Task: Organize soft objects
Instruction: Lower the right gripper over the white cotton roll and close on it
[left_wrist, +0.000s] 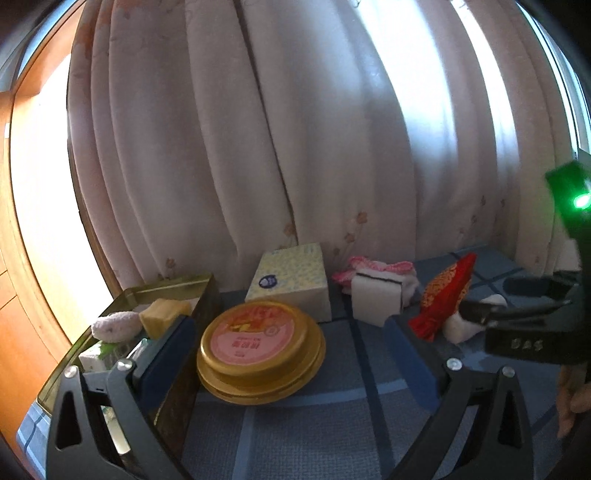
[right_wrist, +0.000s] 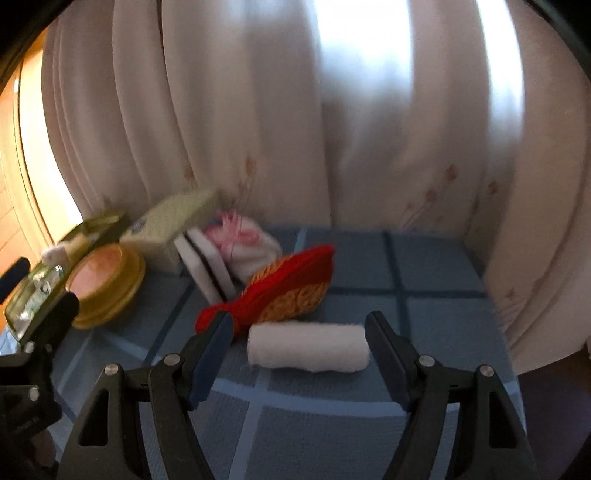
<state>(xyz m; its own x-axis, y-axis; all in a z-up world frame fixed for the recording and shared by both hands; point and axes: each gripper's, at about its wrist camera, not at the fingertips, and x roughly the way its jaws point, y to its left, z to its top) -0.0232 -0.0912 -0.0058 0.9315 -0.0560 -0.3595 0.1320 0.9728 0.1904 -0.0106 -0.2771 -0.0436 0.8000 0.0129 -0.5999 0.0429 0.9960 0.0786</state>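
On the blue checked cloth of the bench (right_wrist: 332, 417), a white rolled towel (right_wrist: 308, 345) is seen lying on its side, short and fluffy, like a little log. Right between the two fingers of the right claw (right_wrist: 301, 328) it lies, but it is not touched by either finger; a gap is left on both sides, so the claw is spread wide and nothing is held. Just behind the towel, a red and gold stuffed fish (right_wrist: 284, 288) is laid flat, with its tail close to the left finger. A white sponge block (right_wrist: 207, 266) is leaned up behind the fish, and a pink and white cloth bundle (right_wrist: 243, 240) is tucked beside it. A pale tissue box (left_wrist: 291, 284) is set by the curtain (left_wrist: 295, 129). A round gold tin (left_wrist: 258, 347) with a pink lid is placed next to an open metal box (left_wrist: 173, 291). Inside that box, a fuzzy lilac puff (left_wrist: 116, 325) and a yellow sponge (left_wrist: 164, 314) are kept. The left claw (left_wrist: 288, 343) is held spread wide too, and nothing is gripped by it; its left finger is seen in front of the metal box, with the gold tin showing between the two fingers.
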